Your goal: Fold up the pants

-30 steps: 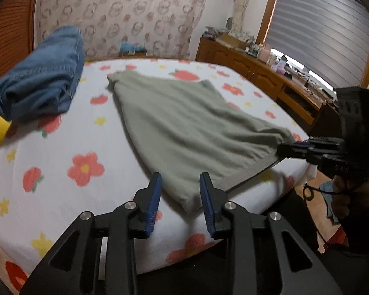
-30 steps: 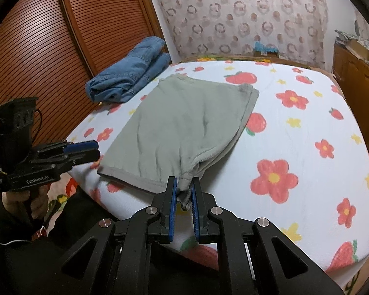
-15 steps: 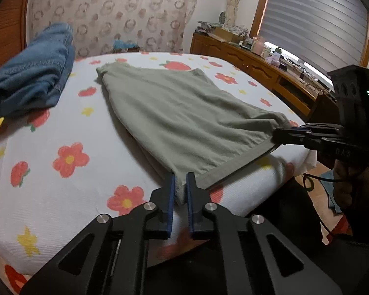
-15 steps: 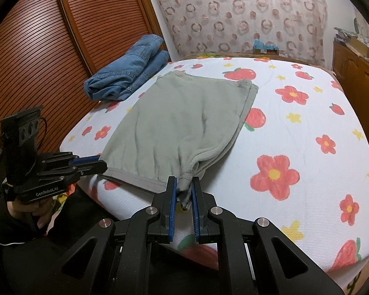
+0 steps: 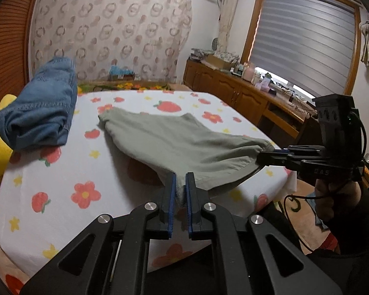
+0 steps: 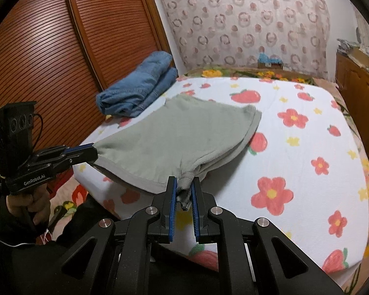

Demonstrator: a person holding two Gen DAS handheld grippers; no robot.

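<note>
Grey-green pants (image 5: pixel 174 140) lie on the flowered bed sheet (image 5: pixel 91 182), also in the right wrist view (image 6: pixel 174 137). My left gripper (image 5: pixel 180 180) is shut on the near left corner of their waistband. My right gripper (image 6: pixel 184 184) is shut on the near right corner; it also shows in the left wrist view (image 5: pixel 264 156). The left gripper also shows in the right wrist view (image 6: pixel 91 153). Both corners are lifted off the bed, so the near edge hangs between the grippers while the far end rests on the sheet.
Folded blue jeans (image 5: pixel 39 113) lie at the bed's far left, also in the right wrist view (image 6: pixel 140 88). A wooden slatted wardrobe (image 6: pixel 49 49) stands left of the bed. A wooden sideboard (image 5: pixel 246 98) with clutter runs along the right under the window.
My left gripper moved in and shut on the waistband corner. Both grippers then lifted the near edge of the pants off the bed.
</note>
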